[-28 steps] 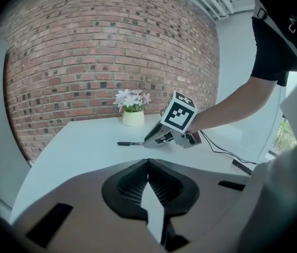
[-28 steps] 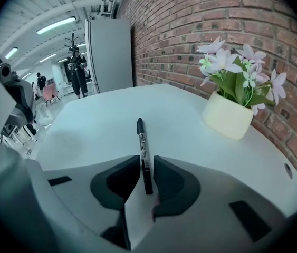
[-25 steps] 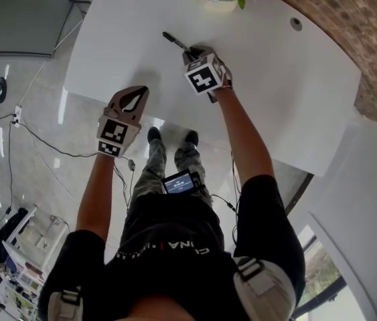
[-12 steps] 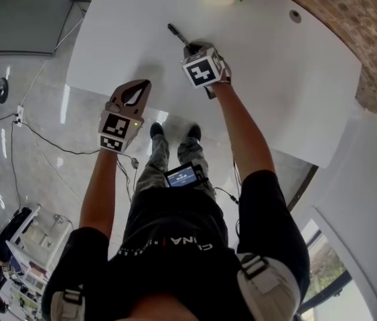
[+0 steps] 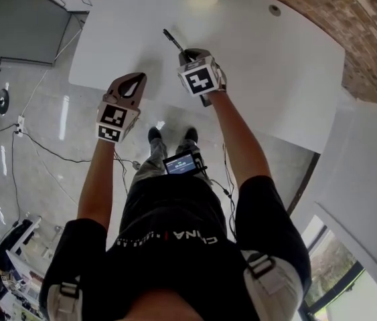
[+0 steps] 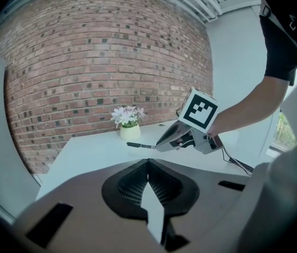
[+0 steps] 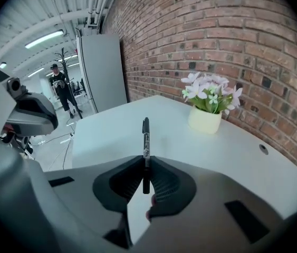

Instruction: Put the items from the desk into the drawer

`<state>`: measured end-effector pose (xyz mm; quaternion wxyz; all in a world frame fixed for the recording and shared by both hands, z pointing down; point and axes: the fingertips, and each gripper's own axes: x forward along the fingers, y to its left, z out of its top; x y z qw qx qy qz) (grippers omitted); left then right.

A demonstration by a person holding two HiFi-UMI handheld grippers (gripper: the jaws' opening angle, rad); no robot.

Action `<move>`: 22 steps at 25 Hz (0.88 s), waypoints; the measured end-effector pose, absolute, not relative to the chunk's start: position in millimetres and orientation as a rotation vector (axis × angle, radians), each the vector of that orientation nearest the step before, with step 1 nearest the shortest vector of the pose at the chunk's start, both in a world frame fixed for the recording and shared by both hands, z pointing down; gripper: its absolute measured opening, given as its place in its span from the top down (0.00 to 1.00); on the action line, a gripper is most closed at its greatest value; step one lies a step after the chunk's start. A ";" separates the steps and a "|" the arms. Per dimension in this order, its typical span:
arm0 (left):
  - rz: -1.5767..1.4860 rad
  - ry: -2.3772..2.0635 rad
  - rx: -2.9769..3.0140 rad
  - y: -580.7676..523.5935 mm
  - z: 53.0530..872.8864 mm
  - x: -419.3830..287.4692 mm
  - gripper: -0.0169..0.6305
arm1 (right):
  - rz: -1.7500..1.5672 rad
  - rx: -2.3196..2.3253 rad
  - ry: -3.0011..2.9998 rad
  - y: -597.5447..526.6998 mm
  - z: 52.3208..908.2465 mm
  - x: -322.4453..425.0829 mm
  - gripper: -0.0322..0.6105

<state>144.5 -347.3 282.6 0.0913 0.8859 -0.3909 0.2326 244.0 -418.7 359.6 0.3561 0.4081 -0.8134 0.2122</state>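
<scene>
Right now my right gripper [image 7: 146,165] has its jaws closed on a black pen [image 7: 146,136], pinching it near one end. The rest of the pen sticks straight out ahead of the jaws, over the white desk [image 5: 275,79]. From the left gripper view the pen lies about level and low above the desktop. I cannot tell whether its far end touches the surface.

My left gripper [image 6: 148,165] has its jaws pressed together with nothing between them. In the head view it sits at the desk's near edge, to the left of the right gripper and well apart from it. It points across the desk toward the pen.

Beyond the pen, a small pot of pale flowers [image 7: 205,117] stands at the far side of the desk, close to the brick wall [image 7: 232,36]. A small round hole [image 7: 264,149] shows in the desktop to the right of the pot.
</scene>
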 end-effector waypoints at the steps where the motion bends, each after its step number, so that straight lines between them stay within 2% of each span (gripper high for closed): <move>1: 0.685 -1.163 2.646 -342.6 274.1 146.1 0.95 | 0.527 1.072 -2.114 -411.6 344.4 245.9 0.88; 10: 0.643 -1.189 2.720 -300.5 225.9 155.8 0.95 | 0.382 1.204 -2.199 -329.2 243.4 268.3 0.88; 22: 0.635 -1.184 2.748 -267.0 211.2 173.9 0.95 | 0.453 1.281 -2.219 -257.2 228.3 296.4 0.88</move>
